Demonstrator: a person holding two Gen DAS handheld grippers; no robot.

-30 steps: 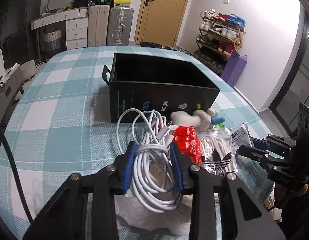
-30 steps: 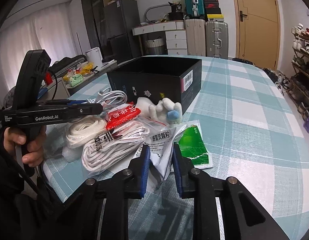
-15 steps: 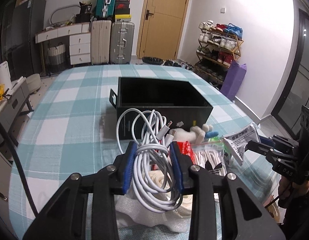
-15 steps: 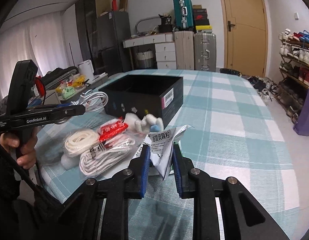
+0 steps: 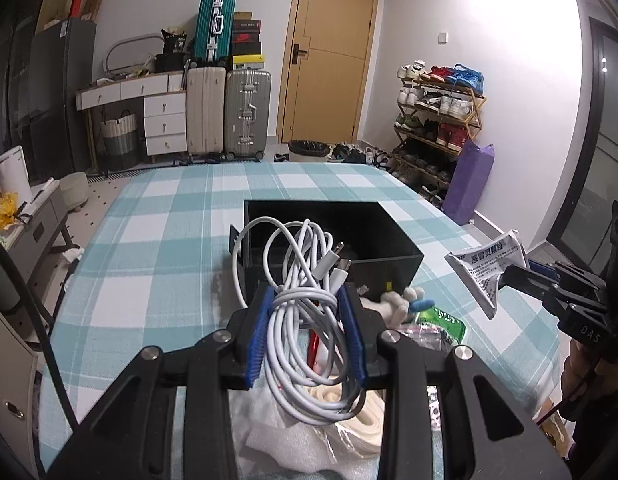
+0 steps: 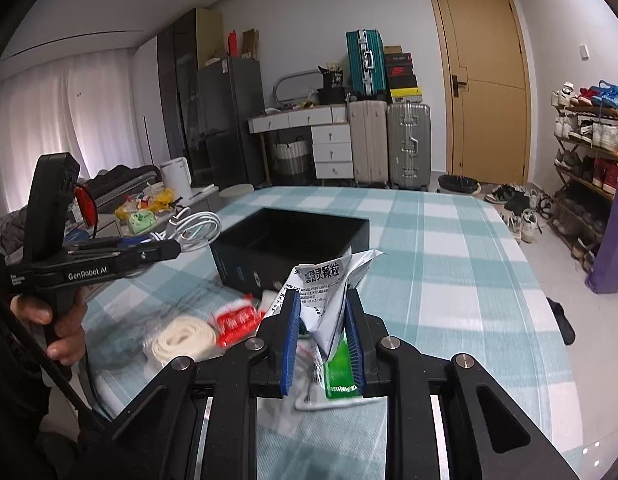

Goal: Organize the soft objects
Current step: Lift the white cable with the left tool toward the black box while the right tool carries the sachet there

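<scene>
My left gripper (image 5: 307, 300) is shut on a coiled white charging cable (image 5: 305, 280), held in the air in front of the open black box (image 5: 333, 240). My right gripper (image 6: 321, 308) is shut on a crumpled white medicine sachet (image 6: 329, 288), lifted above the table; the sachet (image 5: 487, 264) also shows at the right of the left wrist view. The black box (image 6: 293, 244) stands on the checked tablecloth (image 6: 449, 264). Below lie a white plush toy (image 5: 393, 304), a green packet (image 6: 341, 364), a red packet (image 6: 235, 320) and a rolled white strap (image 6: 185, 340).
Crumpled plastic and foam wrap (image 5: 277, 436) lie at the near table edge. A hand (image 6: 65, 320) holds the left gripper's handle. Beyond the table stand suitcases (image 5: 229, 112), a drawer unit (image 5: 157, 120), a door (image 5: 329, 60) and a shoe rack (image 5: 437, 120).
Both grippers have risen with their loads; the cable and the sachet now hang clear of the pile. The box and table have dropped lower in both views.
</scene>
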